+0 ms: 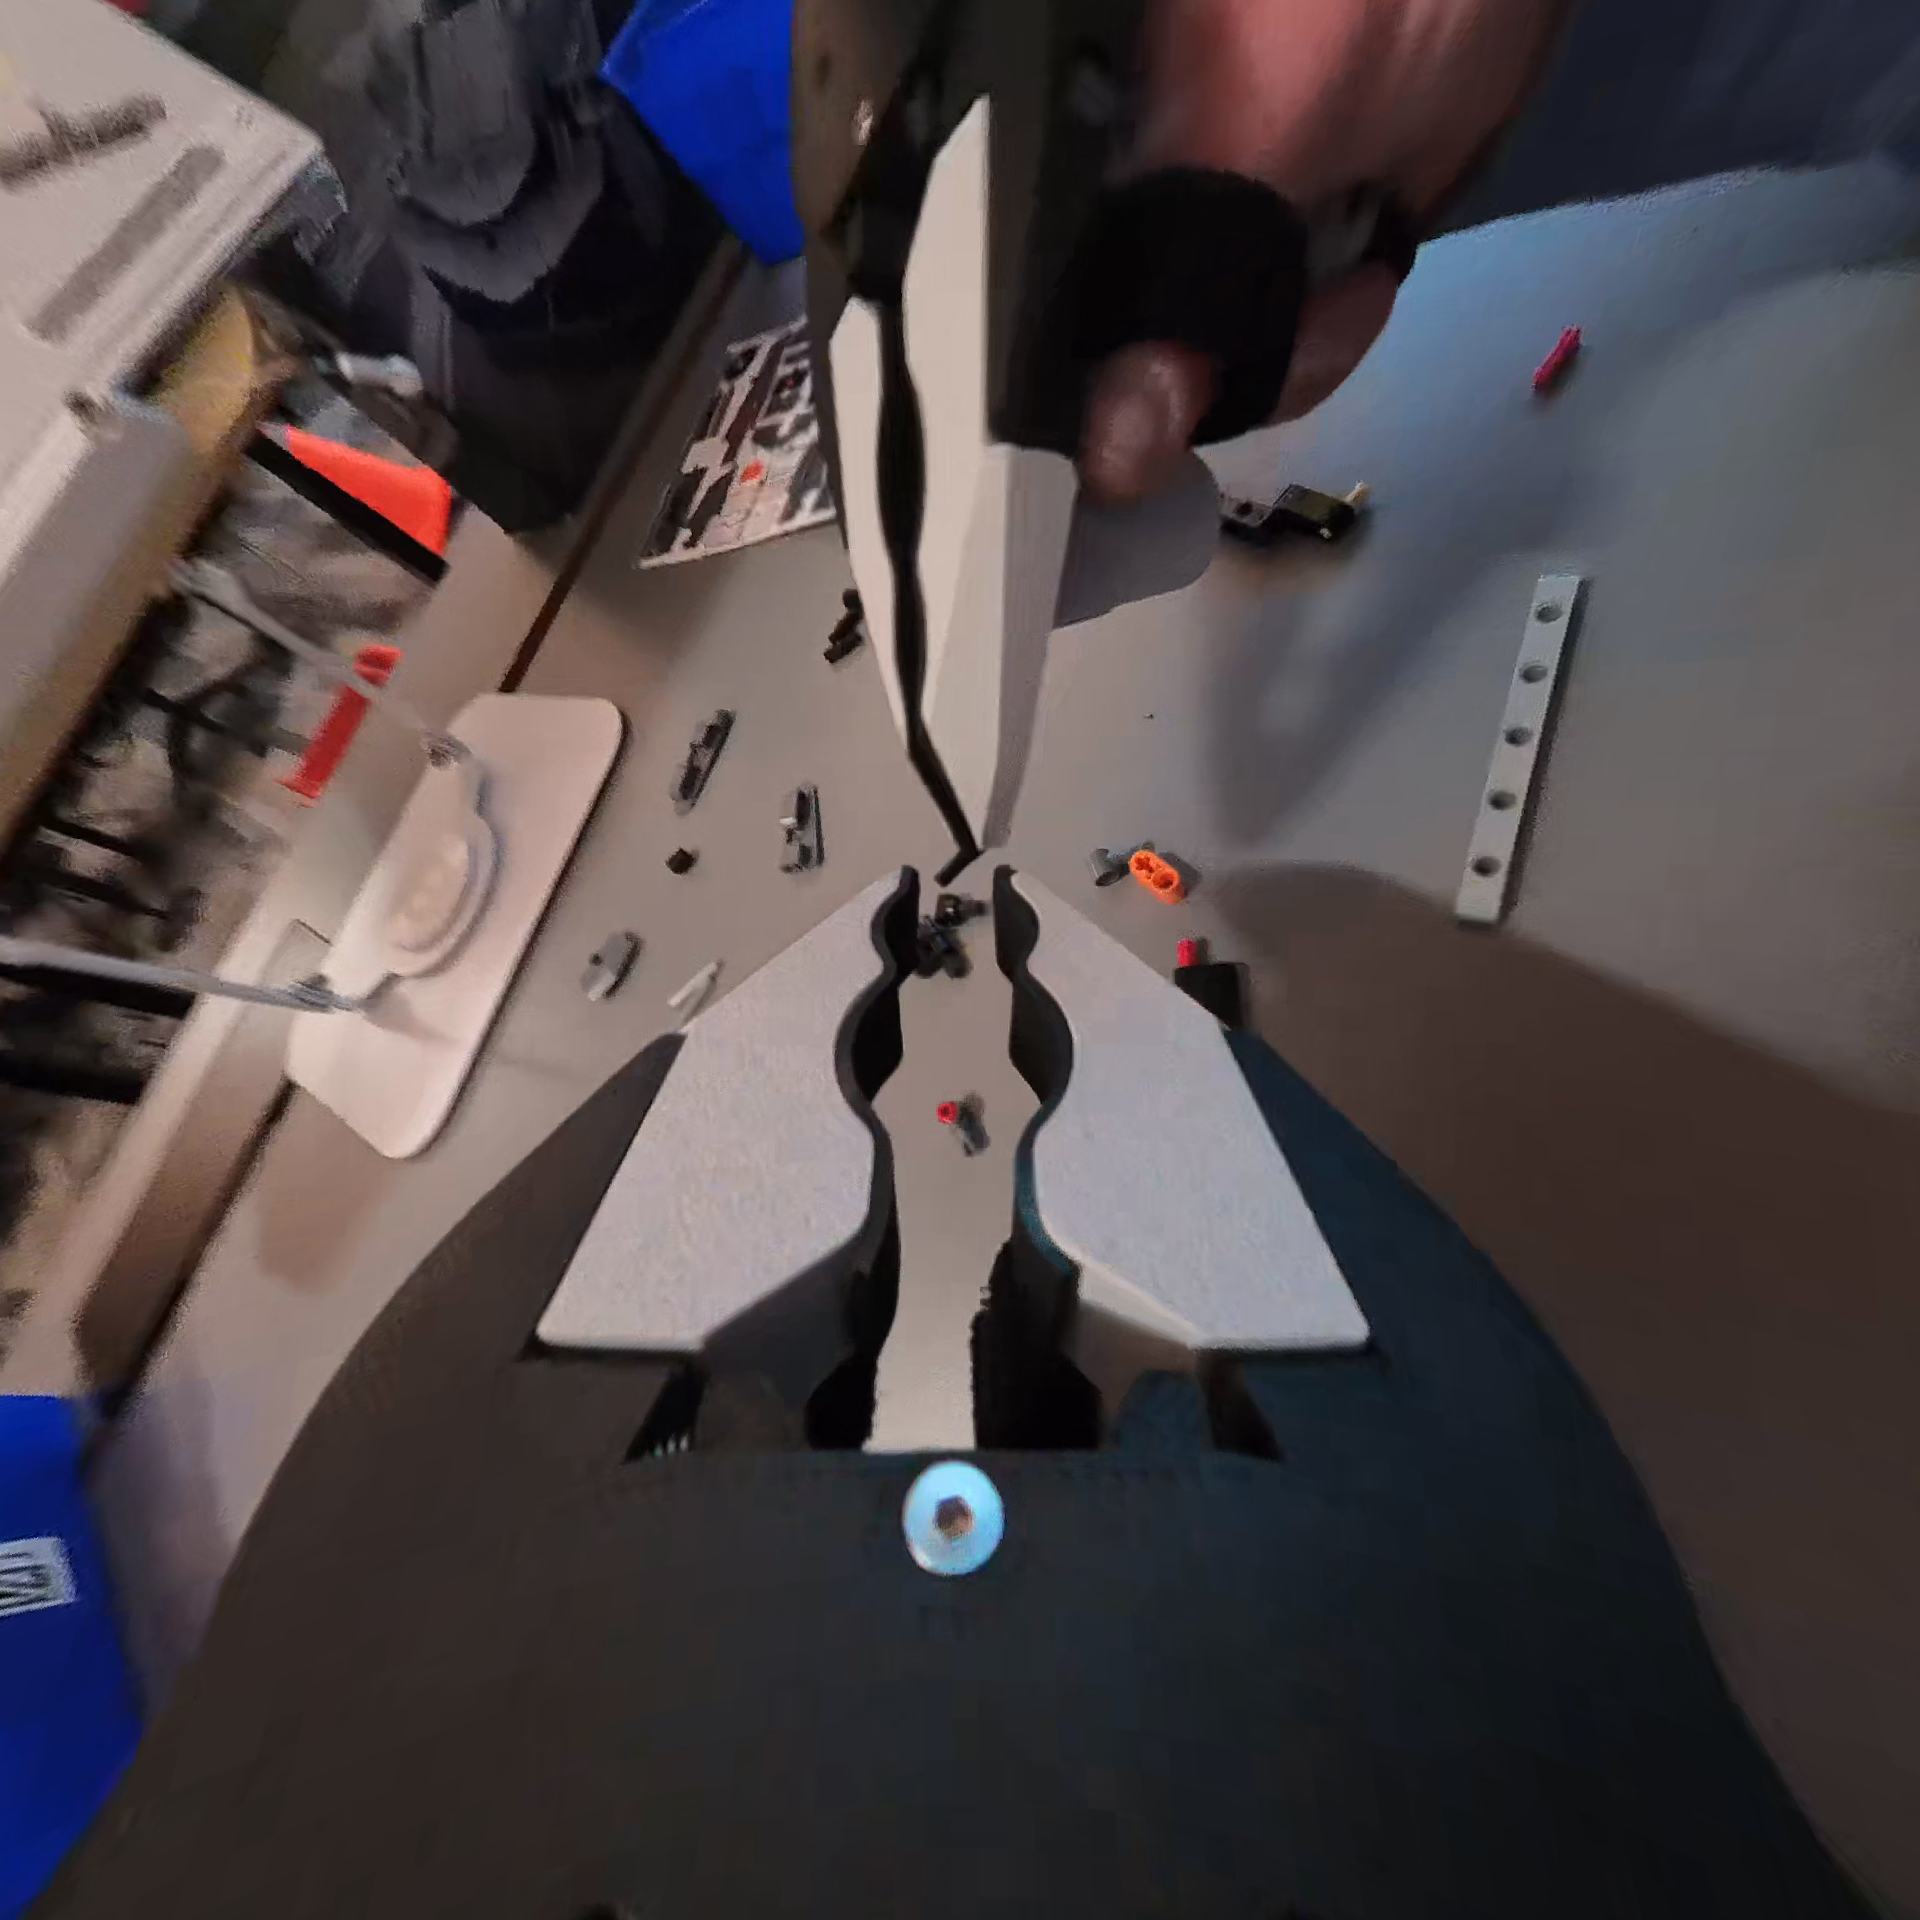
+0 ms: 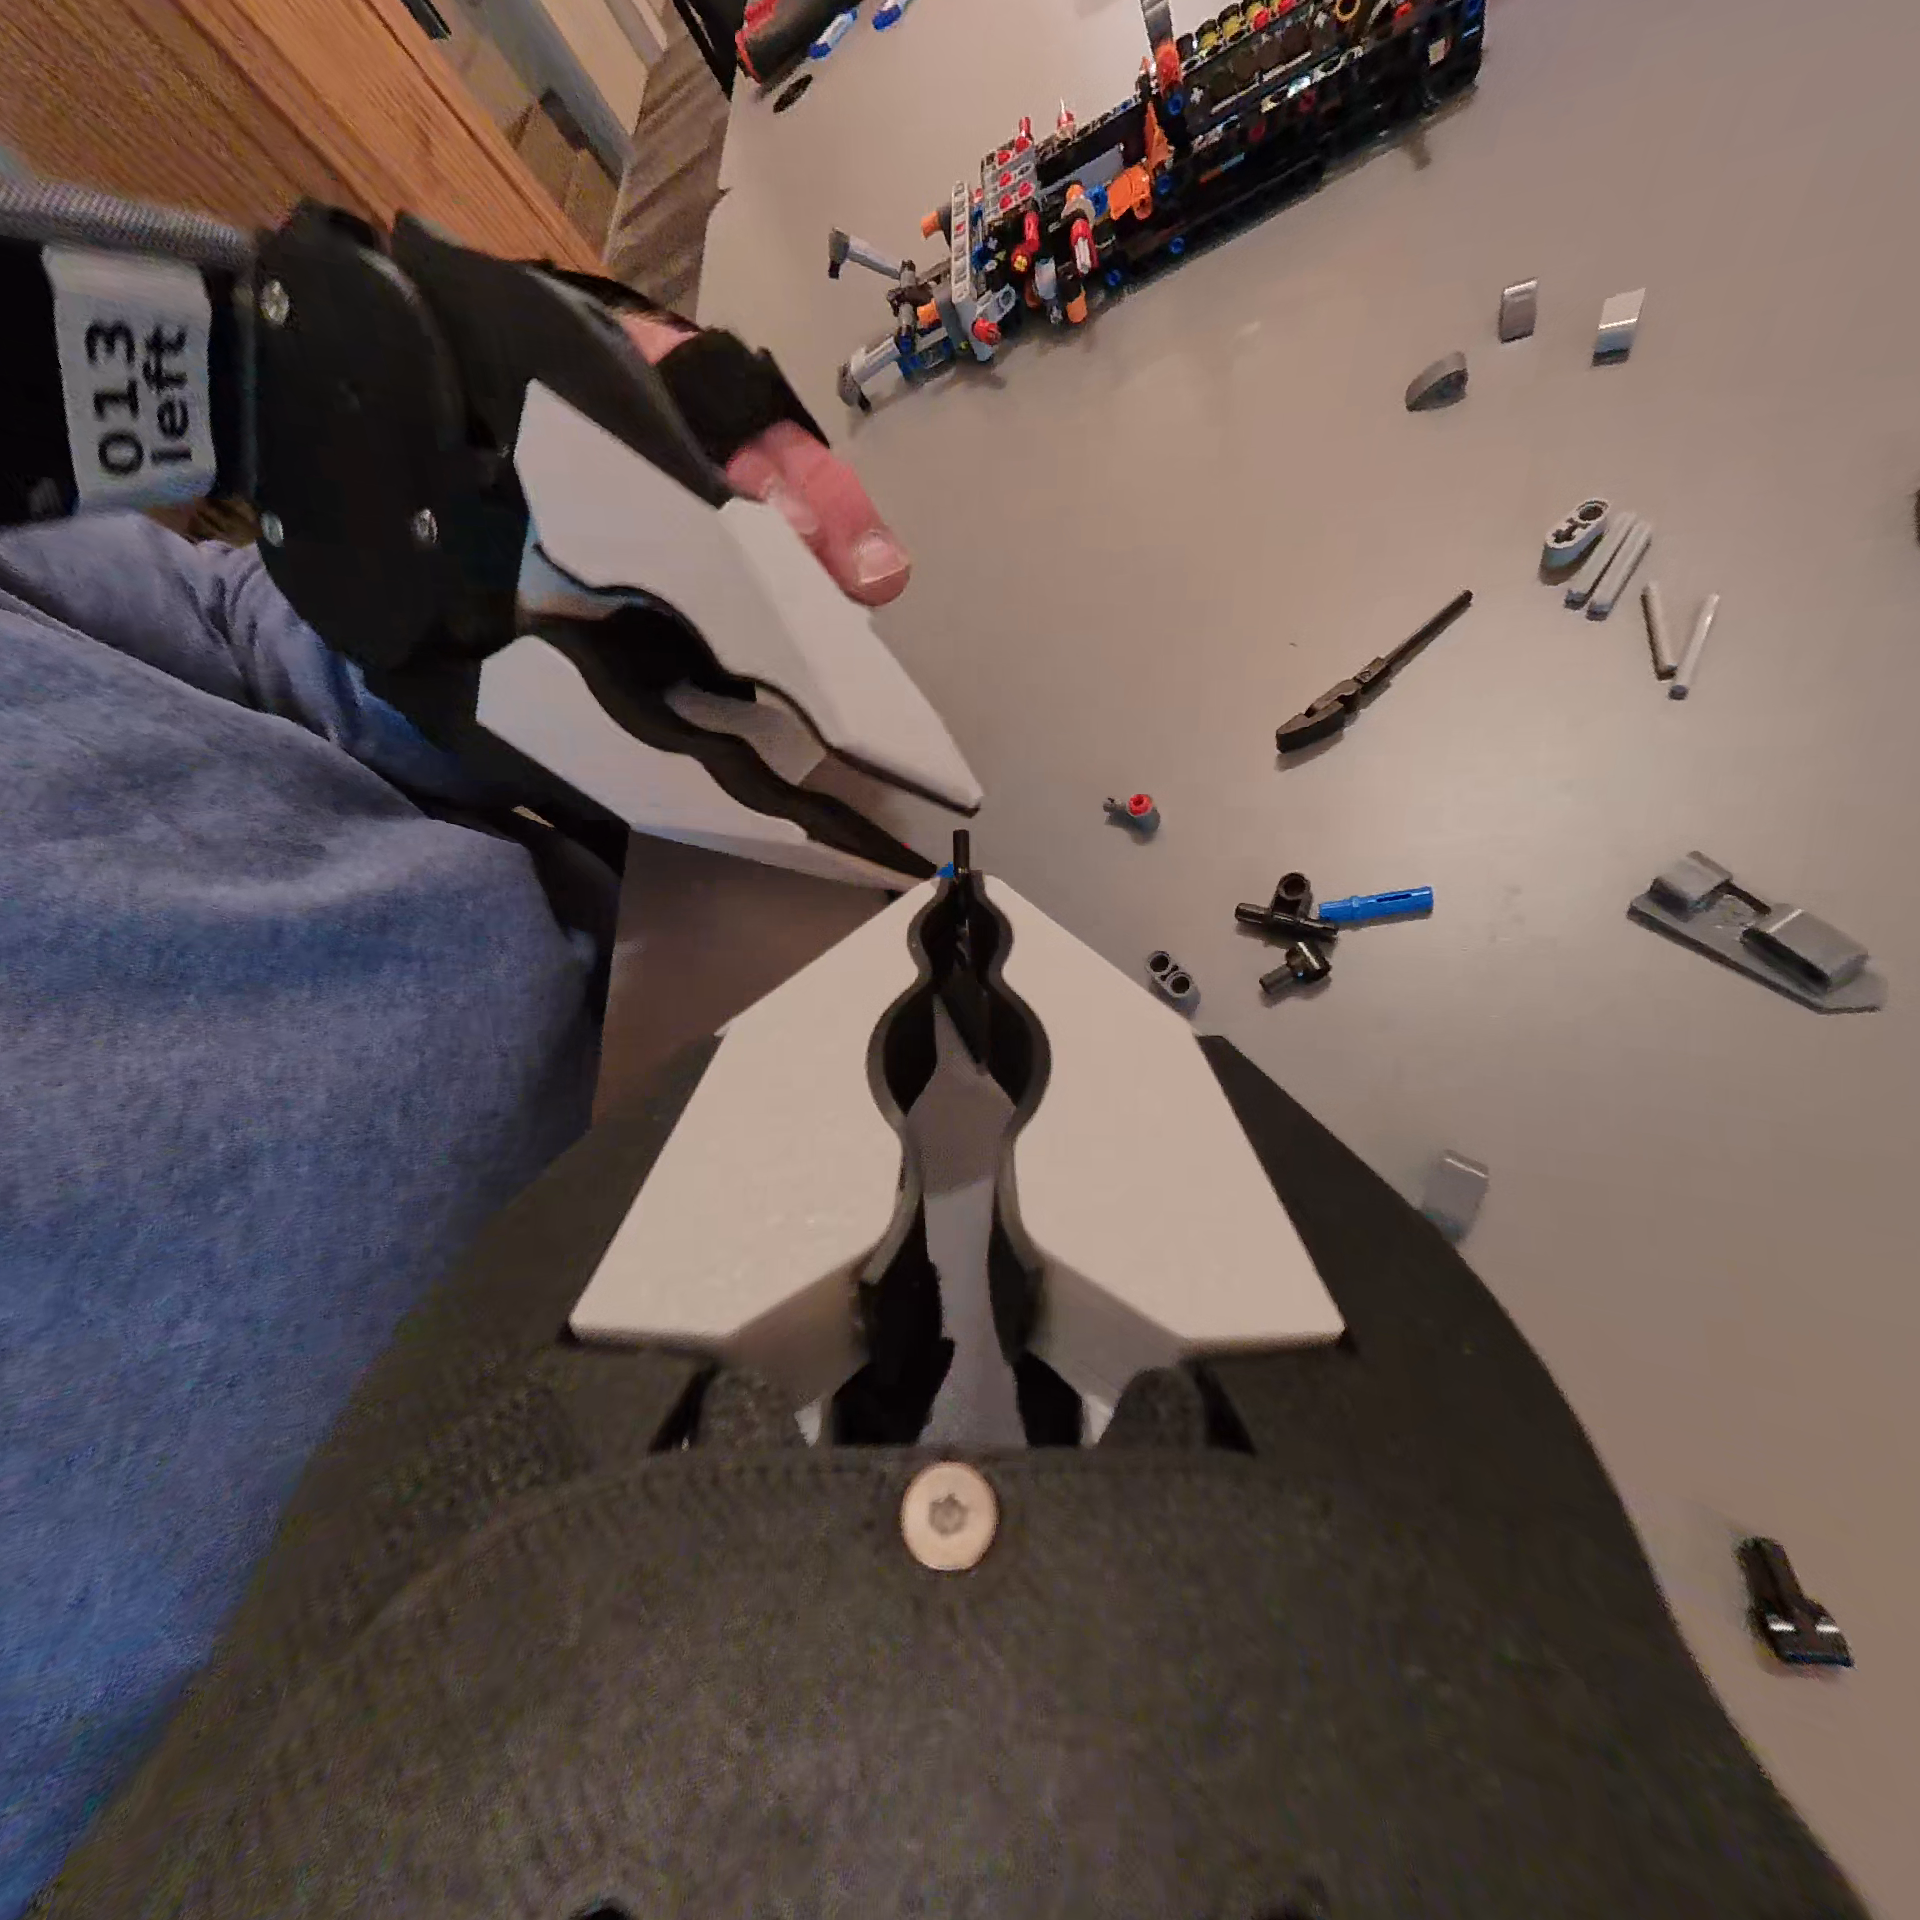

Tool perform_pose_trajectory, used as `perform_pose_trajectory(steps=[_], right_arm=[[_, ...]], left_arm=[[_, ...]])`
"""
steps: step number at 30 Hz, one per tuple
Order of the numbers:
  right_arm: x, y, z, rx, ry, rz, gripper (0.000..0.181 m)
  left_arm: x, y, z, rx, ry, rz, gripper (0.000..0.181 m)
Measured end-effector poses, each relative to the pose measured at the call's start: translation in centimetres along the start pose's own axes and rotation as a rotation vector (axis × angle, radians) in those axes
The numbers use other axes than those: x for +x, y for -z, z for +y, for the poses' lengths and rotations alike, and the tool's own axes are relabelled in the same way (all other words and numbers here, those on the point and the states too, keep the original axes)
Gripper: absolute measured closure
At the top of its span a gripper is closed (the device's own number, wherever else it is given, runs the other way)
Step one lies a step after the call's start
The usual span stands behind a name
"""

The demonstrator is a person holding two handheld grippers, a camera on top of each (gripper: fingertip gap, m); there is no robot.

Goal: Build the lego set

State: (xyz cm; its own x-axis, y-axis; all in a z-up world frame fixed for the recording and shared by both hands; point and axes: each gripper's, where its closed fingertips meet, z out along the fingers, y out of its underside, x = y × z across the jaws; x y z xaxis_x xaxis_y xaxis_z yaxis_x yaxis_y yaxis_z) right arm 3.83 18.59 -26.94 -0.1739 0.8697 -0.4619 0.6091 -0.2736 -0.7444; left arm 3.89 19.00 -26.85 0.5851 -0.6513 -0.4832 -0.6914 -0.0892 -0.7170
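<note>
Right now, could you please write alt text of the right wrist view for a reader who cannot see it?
The right gripper is shut on a thin black lego pin, its tip almost meeting the left gripper. Beyond, a grey table bears loose lego pieces and a long multicoloured lego assembly.

Both grippers same build: left gripper (image 1: pixel 954 883) and right gripper (image 2: pixel 961 883) each have two pale grey wedge fingers (image 1: pixel 748 1143) with wavy black inner edges, on a rounded black textured body. One silver hex screw (image 1: pixel 953 1519) sits centred below the fingers. Side plate on the left gripper carries small silver screws and a white label (image 2: pixel 130 384) with black print. Person wears black fingerless gloves (image 2: pixel 727 390) and blue sleeve (image 2: pixel 208 935).
</note>
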Motion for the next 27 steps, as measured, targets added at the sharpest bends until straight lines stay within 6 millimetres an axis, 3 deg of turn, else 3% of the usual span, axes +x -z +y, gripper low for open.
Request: perform_pose_trajectory(steps=[5,11,18,27], right_arm=[[-0.2,0.2,0.3,-0.025,-0.020,-0.032,0.181],[-0.2,0.5,0.4,-0.015,-0.054,-0.054,0.181],[-0.6,1.3,-1.0,0.071,-0.016,-0.029,0.181],[-1.3,1.6,-1.4,0.039,0.220,0.132,0.181]], left_arm=[[0.3,-0.7,-0.2,-0.044,-0.146,-0.059,0.175],[0.6,-0.9,-0.3,-0.067,-0.184,-0.060,0.178],[-0.3,-0.4,-1.3,0.007,-0.064,-0.089,0.178],[-0.3,0.3,-2.0,0.088,0.153,0.032,0.178]])
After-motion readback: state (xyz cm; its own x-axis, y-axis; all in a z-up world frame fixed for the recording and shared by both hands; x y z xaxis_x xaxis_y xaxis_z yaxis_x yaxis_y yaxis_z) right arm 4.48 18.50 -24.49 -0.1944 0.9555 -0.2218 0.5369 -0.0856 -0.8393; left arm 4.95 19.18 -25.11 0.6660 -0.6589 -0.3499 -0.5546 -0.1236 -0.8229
